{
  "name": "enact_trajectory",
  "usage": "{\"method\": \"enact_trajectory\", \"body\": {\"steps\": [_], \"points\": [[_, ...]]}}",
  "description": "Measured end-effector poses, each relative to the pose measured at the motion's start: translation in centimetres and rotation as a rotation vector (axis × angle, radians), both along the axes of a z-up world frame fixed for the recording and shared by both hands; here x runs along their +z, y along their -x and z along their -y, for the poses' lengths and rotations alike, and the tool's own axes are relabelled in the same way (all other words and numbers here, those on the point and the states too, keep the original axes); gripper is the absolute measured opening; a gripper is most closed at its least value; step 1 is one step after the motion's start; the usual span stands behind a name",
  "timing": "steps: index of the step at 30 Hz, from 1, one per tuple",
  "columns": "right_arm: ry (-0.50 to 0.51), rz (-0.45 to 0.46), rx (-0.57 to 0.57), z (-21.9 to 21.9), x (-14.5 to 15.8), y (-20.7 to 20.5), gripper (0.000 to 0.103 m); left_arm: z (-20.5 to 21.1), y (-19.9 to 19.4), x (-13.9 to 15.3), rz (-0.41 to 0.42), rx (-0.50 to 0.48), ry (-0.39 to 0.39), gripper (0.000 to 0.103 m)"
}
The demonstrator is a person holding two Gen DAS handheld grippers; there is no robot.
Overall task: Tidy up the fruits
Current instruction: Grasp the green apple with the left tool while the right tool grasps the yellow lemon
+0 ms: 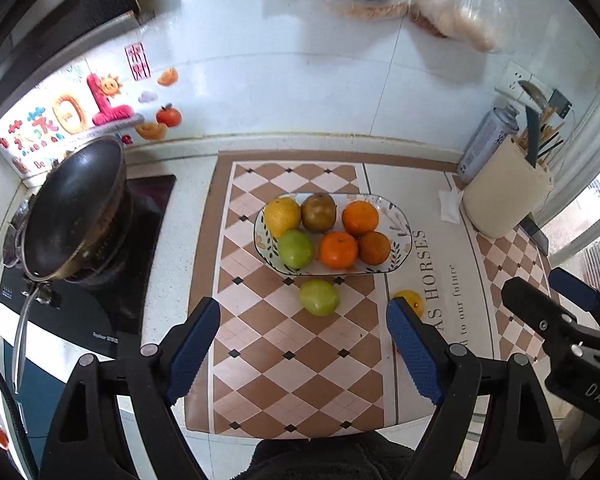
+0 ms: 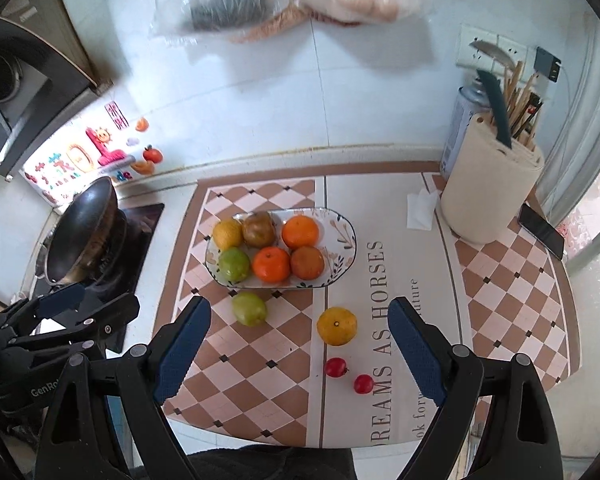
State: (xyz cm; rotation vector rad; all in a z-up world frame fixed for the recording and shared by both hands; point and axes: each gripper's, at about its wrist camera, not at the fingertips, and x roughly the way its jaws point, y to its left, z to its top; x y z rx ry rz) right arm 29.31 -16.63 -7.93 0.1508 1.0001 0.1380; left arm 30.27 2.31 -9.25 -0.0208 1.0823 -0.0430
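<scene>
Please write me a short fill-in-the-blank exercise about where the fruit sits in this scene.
1. The plate holds ___ fruits.
2. The green fruit off the plate lies on the ___ mat.
3. The two small fruits nearest the right gripper are ___ in colour.
4. Both grippers' jaws stand ___, the left gripper included.

Missing: six; checkered; red; open
</scene>
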Motion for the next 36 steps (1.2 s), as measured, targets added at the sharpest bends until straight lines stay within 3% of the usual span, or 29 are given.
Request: {"method": "enact_trajectory", "body": {"steps": [11,20,21,22,29,36], "points": [[-0.026,0.033,-0.007,0.4,1.9,2.0,0.092,0.1,2.2,2.1,0.053,-0.012,0.006,0.085],[-0.100,-0.040,-0.011,1.7,-0.4,0.3,0.092,0.1,1.2,1.0,0.037,0.003,0.023,0.086],[-0.109,-0.059,-0.014,2.2,-1.1,-0.3,0.092,0.1,0.8,0.5,0.025,0.007,0.015,0.097],[-0.106,-0.073,-0.019,2.6,-1.8,-0.8,0.092,0.0,0.2,-0.4,0.008,0.020,0.002,0.101],[-0.079,-0.255,-0.032,4.6,-11.1,-4.4,0.092,-1.5,-3.3,-7.9,-0.162,0.108,0.016,0.102],[-0.069,-0.378,-0.008,4.1,-20.0,-6.9,0.092,-4.1,-6.2,-16.6,-0.416,0.267,0.212,0.102]]}}
